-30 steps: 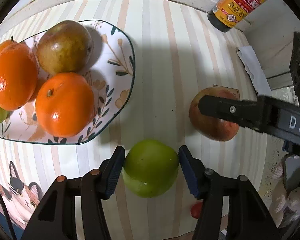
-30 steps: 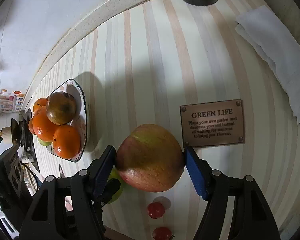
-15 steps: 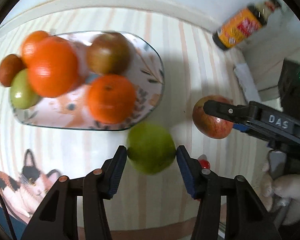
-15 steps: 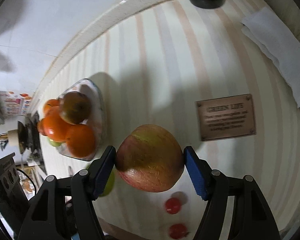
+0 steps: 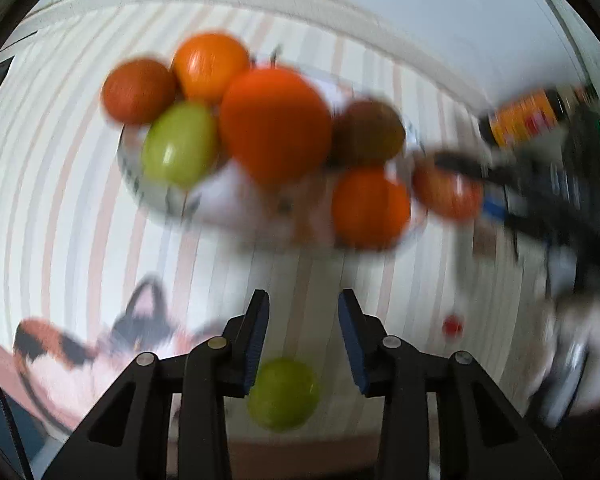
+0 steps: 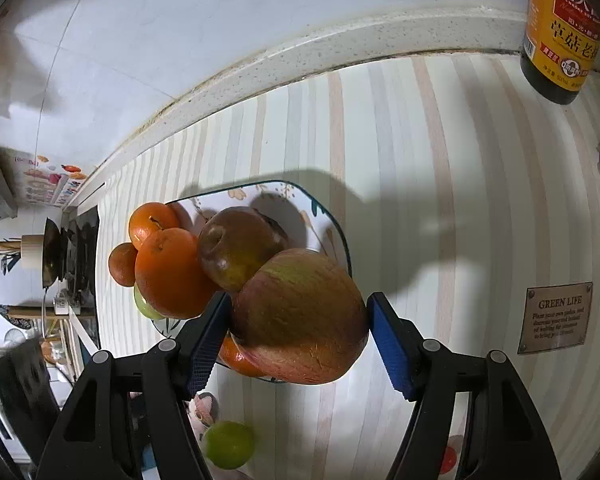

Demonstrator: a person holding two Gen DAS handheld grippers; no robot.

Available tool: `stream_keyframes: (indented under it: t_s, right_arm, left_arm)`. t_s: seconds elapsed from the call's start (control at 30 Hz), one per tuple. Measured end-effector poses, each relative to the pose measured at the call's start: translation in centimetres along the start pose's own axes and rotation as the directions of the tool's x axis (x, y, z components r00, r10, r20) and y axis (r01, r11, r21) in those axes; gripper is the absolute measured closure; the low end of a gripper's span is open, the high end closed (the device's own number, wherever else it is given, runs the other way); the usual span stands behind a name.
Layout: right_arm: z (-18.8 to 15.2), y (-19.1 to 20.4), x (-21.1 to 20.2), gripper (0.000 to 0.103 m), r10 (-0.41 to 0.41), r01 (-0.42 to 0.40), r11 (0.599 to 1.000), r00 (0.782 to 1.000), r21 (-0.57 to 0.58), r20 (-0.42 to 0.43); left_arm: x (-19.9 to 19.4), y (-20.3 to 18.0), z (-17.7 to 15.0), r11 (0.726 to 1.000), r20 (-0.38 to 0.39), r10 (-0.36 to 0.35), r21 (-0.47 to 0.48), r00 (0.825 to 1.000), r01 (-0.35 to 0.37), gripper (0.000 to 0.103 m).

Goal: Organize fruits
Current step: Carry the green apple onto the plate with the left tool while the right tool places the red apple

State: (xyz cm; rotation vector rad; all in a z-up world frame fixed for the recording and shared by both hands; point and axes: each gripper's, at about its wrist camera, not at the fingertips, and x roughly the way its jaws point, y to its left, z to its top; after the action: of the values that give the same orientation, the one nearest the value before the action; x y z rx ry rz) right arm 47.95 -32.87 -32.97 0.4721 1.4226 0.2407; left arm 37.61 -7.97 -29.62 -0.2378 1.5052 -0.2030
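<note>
A floral plate (image 6: 324, 216) on the striped cloth holds several oranges (image 6: 172, 272), a brown-green pear (image 6: 236, 248) and a small green fruit; it also shows, blurred, in the left wrist view (image 5: 156, 196). My right gripper (image 6: 298, 322) is shut on a red-green apple (image 6: 300, 316) and holds it above the plate's near edge. My left gripper (image 5: 302, 330) has nothing between its fingers. A green fruit (image 5: 284, 394) lies on the cloth below and behind its fingertips, also seen in the right wrist view (image 6: 228, 444).
A dark sauce bottle (image 6: 560, 32) stands at the back right by the wall. A brown GREEN LIFE plaque (image 6: 556, 318) lies right of the plate. Small red tomatoes (image 5: 453, 325) lie near the front edge. A cat picture (image 5: 100, 344) is on the cloth's left.
My left gripper lost the green fruit, which now lies on the cloth below it, and it moved up and left. My right gripper carried the apple left over the plate.
</note>
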Motion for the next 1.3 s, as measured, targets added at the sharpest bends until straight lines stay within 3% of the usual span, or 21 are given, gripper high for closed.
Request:
stream_keyframes:
  t_s: [0.07, 0.13, 0.2, 0.23, 0.3, 0.37, 0.53, 0.73, 0.87, 0.97, 1.07, 1.2, 1.3]
  right_arm:
    - [-0.6, -0.3, -0.4, 0.031, 0.005, -0.005, 1.000, 1.000, 0.008, -0.003]
    - [-1.3, -0.6, -0.6, 0.031, 0.003, -0.003, 1.000, 1.000, 0.010, -0.010]
    - [-2.1, -0.8, -0.6, 0.031, 0.008, -0.008, 1.000, 1.000, 0.012, -0.011]
    - [-2.4, -0.7, -0.5, 0.031, 0.013, -0.013, 1.000, 1.000, 0.016, -0.009]
    - [-2.7, -0.7, -0.7, 0.031, 0.013, -0.013, 1.000, 1.000, 0.028, 0.001]
    - [-2.8, -0.5, -1.0, 0.031, 0.022, -0.023, 0.999, 1.000, 0.035, 0.015]
    - [-2.7, -0.1, -2.8, 0.031, 0.017, -0.019, 0.999, 0.998, 0.032, 0.066]
    - [-2.9, -1.0, -3.2, 0.031, -0.003, -0.001, 0.998, 0.998, 0.067, 0.068]
    - [-3.1, -1.4, -3.4, 0.031, -0.003, -0.002, 0.997, 0.998, 0.083, 0.067]
    - [-3.1, -1.3, -3.7, 0.031, 0.003, -0.010, 0.996, 0.997, 0.086, 0.078]
    - [-2.5, -1.1, -3.7, 0.031, 0.016, -0.024, 0.995, 0.996, 0.093, 0.086]
    - [-1.4, -0.2, -3.4, 0.031, 0.029, -0.037, 0.995, 0.996, 0.087, 0.086]
    - [-0.5, 0.5, -2.7, 0.031, 0.014, -0.020, 0.997, 0.997, 0.074, 0.078]
  left_arm:
    - [-0.2, 1.1, -2.4, 0.999, -0.033, 0.045, 0.019, 0.998, -0.044, 0.059]
    - [0.8, 2.5, -4.3, 0.999, -0.138, 0.051, 0.000, 0.989, -0.051, 0.057]
    - [1.8, 3.3, -5.7, 0.997, -0.219, 0.075, 0.029, 0.973, -0.071, 0.057]
    - [2.7, 3.7, -6.6, 0.992, -0.281, 0.117, 0.068, 0.952, -0.102, 0.055]
    - [3.6, 4.6, -7.6, 0.996, -0.332, 0.085, 0.056, 0.939, -0.070, 0.038]
    - [4.9, 4.6, -8.2, 0.999, -0.418, 0.003, 0.042, 0.908, 0.016, 0.034]
    - [7.1, 2.0, -9.4, 0.990, -0.530, 0.000, 0.117, 0.848, 0.074, 0.035]
    - [9.3, -0.4, -10.7, 0.974, -0.583, 0.002, 0.184, 0.812, 0.130, 0.044]
    - [8.9, -1.5, -10.8, 0.962, -0.539, 0.059, 0.255, 0.840, 0.096, 0.045]
    - [6.4, -1.4, -8.5, 0.964, -0.431, 0.064, 0.259, 0.900, 0.055, 0.045]
    - [3.2, -1.6, -4.5, 0.975, -0.308, 0.021, 0.216, 0.951, 0.048, 0.045]
    - [-0.4, -0.8, 0.3, 0.988, -0.155, -0.034, 0.144, 0.987, 0.057, 0.045]
    - [-1.1, -0.3, 4.2, 0.995, -0.065, -0.039, 0.089, 0.997, 0.044, 0.045]
